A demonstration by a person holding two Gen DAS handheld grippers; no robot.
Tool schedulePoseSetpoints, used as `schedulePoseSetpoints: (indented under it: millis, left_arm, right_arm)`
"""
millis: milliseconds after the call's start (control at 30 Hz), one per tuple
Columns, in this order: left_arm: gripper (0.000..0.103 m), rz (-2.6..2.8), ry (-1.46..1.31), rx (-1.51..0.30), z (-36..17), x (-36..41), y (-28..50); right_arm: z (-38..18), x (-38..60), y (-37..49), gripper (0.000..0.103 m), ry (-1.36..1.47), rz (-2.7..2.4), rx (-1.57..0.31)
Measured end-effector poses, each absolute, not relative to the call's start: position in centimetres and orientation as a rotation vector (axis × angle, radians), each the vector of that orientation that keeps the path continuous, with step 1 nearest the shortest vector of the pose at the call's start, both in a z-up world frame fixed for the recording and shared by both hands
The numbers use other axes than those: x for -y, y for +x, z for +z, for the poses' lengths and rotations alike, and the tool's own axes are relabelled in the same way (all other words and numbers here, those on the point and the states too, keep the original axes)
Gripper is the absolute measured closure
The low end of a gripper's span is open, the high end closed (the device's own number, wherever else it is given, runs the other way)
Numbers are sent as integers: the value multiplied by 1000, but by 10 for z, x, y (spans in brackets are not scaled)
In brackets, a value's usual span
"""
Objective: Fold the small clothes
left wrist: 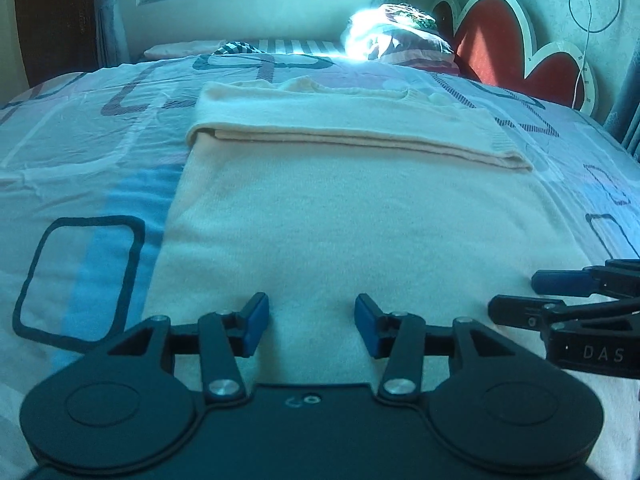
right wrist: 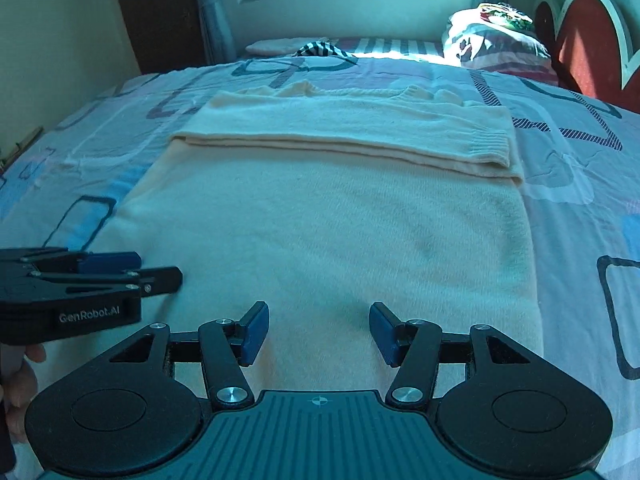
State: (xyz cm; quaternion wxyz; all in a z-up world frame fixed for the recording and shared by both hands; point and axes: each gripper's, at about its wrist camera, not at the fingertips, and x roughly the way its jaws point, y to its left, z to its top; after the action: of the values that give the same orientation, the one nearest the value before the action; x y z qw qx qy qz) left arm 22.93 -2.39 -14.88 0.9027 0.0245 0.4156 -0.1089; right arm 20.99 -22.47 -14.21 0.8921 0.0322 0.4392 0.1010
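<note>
Sweater [left wrist: 360, 216] on bed [left wrist: 80, 152]

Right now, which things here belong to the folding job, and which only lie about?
For the job: cream sweater, sleeves folded across; left gripper and right gripper, both open above it.

Lying about: heaped bedding, striped cloth, pink pillow, red headboard.

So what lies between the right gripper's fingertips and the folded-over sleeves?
Only the sweater's own flat knit; nothing rests between the right gripper and the folded sleeves, per the right wrist view.
</note>
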Motion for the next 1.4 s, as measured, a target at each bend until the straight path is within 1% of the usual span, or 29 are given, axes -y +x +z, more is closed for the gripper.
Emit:
schedulePoseSetpoints:
  millis: [167,333,500,600,667,1067,1133,1167,1200,1233,1267,1300,1333,1400]
  left_arm:
    - [53,-199,73,-865,-146,6,206]
    - [52,-204,66,-897,-136,-9,183]
    - [43,-305,87,-895,-132,-9,154]
    - [42,-303,104,-910,-141,-15,137]
    - [42,-300,110,-905,-142,-22,128]
    - [39,-275,73,-923,-134,-54,105]
    - [36,-265,69,-927,-133,-58,103]
    - [31,-260,67,-935,-134,-60,102]
    - [30,-259,57,-946,-135,-63,102]
    - [30,-262,45,-954,-137,-66,101]
    - [30,-265,36,-957,-137,-69,99]
    - [30,-268,32,-960,-138,-71,97]
    - [30,-273,29,-962,-138,-73,95]
    - [31,-283,24,-963,-138,-77,92]
  right_arm:
    - [-145,243,181,48,-6,152,-900]
    - [-132,252,150,47,56,113,-905]
    - [-120,219,118,47,86,123,-895]
    - [-131,201,105,47,42,103,-936]
    - [-134,201,94,47,36,65,-930]
    - [-124,226,45,47,92,-128,-953]
    - [-123,231,39,47,106,-151,-956]
    - [-122,233,36,47,110,-160,-958]
    - [-122,234,34,47,114,-166,-960]
    - [-122,236,31,46,119,-172,-960]
    - [-122,237,29,41,122,-183,-959]
    - [-122,238,27,31,123,-195,-959]
    - [-122,239,24,29,127,-203,-958]
    - [-122,241,20,28,146,-209,-961]
